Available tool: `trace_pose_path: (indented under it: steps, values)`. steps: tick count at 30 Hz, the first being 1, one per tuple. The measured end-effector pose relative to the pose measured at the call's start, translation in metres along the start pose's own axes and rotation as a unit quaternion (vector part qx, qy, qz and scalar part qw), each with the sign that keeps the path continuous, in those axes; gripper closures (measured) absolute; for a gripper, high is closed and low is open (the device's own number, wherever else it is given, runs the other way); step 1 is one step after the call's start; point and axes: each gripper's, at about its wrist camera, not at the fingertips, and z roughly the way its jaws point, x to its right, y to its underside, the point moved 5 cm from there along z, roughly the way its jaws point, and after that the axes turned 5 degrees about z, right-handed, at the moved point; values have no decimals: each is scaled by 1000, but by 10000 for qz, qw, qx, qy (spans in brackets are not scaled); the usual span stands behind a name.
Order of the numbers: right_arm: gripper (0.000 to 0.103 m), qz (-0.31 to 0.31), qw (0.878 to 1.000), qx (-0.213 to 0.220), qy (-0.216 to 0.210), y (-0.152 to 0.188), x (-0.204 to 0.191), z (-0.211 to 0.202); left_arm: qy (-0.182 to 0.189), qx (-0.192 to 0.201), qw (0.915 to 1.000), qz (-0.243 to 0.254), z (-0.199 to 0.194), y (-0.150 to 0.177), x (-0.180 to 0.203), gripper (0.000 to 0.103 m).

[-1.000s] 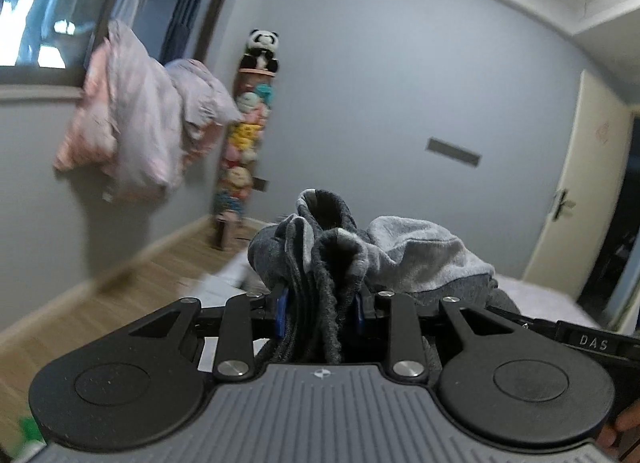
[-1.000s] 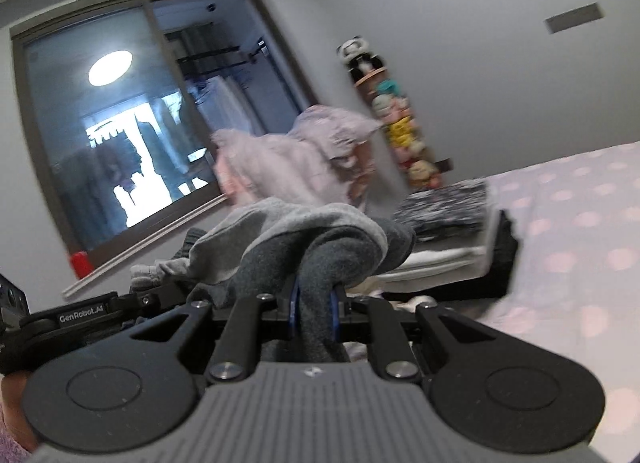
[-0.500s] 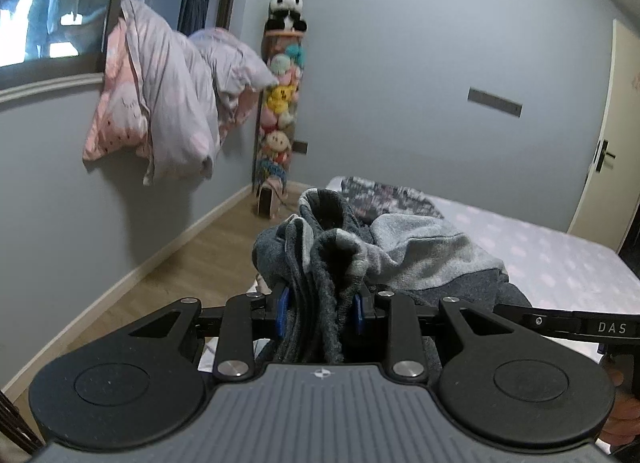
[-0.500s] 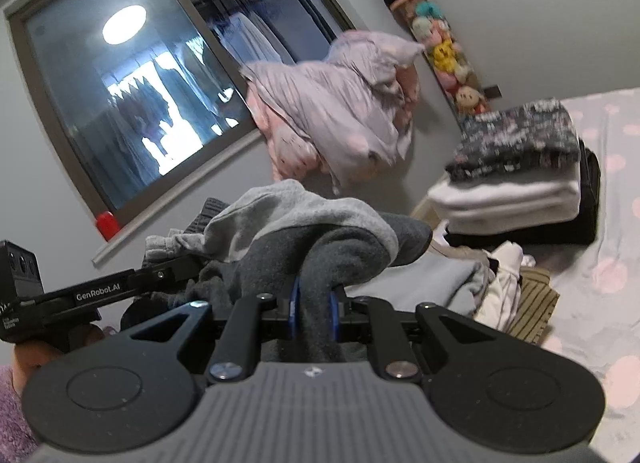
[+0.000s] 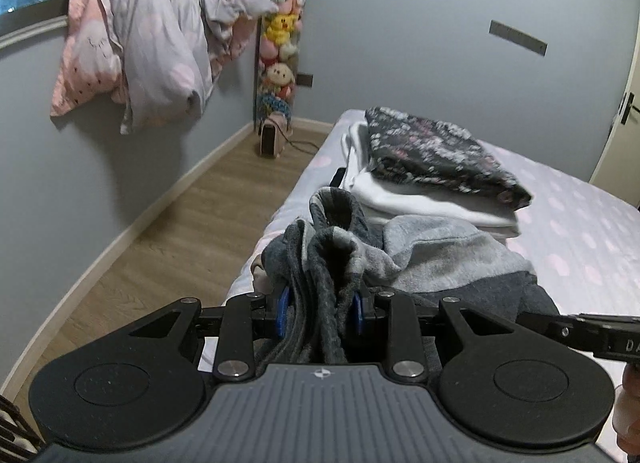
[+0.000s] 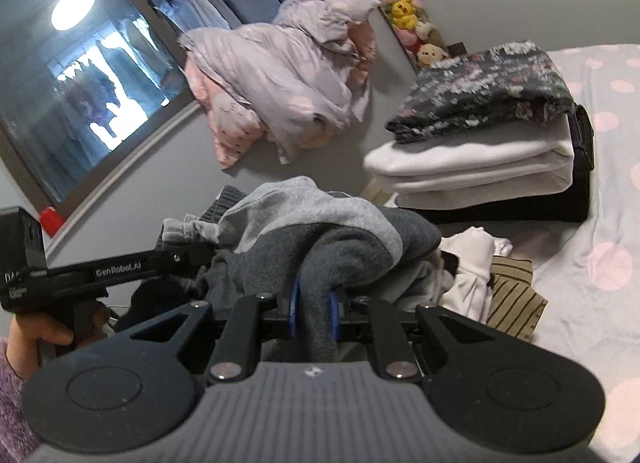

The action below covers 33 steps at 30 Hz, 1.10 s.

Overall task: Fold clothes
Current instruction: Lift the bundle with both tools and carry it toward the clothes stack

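A grey two-tone sweater (image 5: 448, 259) hangs bunched between both grippers above the near end of the bed. My left gripper (image 5: 320, 313) is shut on a thick wad of its ribbed dark grey and light grey cloth. In the right wrist view my right gripper (image 6: 314, 313) is shut on a dark grey fold of the same sweater (image 6: 316, 223). The left gripper's body (image 6: 100, 275) and the hand holding it show at the left of that view. Cloth hides the fingertips of both grippers.
A stack of folded clothes (image 5: 432, 167) (image 6: 480, 143), floral dark piece on white ones, lies on the pink-dotted bed sheet (image 5: 580, 223). Loose white and striped garments (image 6: 500, 283) lie near it. Bedding (image 5: 140, 43) hangs on the wall over wooden floor (image 5: 160, 255); plush toys (image 5: 280, 31) fill the corner.
Both grippers have come down and tilted towards the bed with the sweater still gripped. The folded stack and sheet now fill more of both views; the window has slid out of frame.
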Motion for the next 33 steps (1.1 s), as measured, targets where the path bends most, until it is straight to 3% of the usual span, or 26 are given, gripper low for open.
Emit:
trace_pose_path:
  steps: [7, 12, 16, 19, 22, 26, 30, 33]
  values:
    - [86, 265, 9995, -114, 94, 1, 37, 41, 265, -132, 9989, -369, 42, 5, -30, 68]
    - [84, 297, 9993, -200, 96, 3, 42, 55, 299, -139, 9981, -527, 42, 6, -39, 66]
    - [76, 78, 9991, -286, 288, 1, 35, 48, 262, -170, 9984, -464, 29, 2, -34, 57]
    - [64, 23, 9988, -283, 392, -1, 33, 38, 77, -84, 9995, -299, 13, -2, -28, 52]
    - [64, -12, 9986, -165, 511, -5, 31, 20, -45, 118, 9994, -313, -9, -6, -26, 46]
    - [65, -565, 9956, 186, 718, -8, 18, -7, -171, 502, 9976, -448, -46, -10, -25, 43]
    - [77, -1224, 9891, 418, 709, -8, -1, -24, 98, 646, 9973, -339, -75, -1, -8, 51]
    - [77, -1607, 9837, 488, 643, -9, -10, -20, 224, 528, 9983, 78, -80, 16, 16, 53]
